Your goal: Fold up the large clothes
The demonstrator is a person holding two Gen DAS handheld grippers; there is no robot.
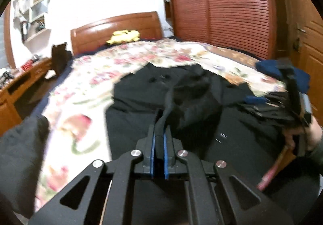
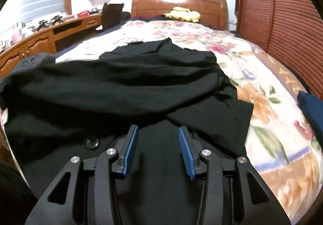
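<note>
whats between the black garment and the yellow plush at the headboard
Only floral bedspread lies between the black garment and the yellow plush, clearest in the right wrist view.

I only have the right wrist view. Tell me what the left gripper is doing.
Observer: The left gripper is shut on a fold of the black garment, with the cloth pinched between its blue pads.
Operator: Say whether that fold is lying flat.
Observer: No, it rises from the rest of the garment up to the jaws, clear of the bed.
Operator: Report where my right gripper sits from that side.
Observer: The right gripper appears at the right edge of the left view, by the garment's edge; a hand holds it.
Operator: Tell me what lies past it.
Observer: A dark blue cloth rests on the floral bedspread behind it.
</note>
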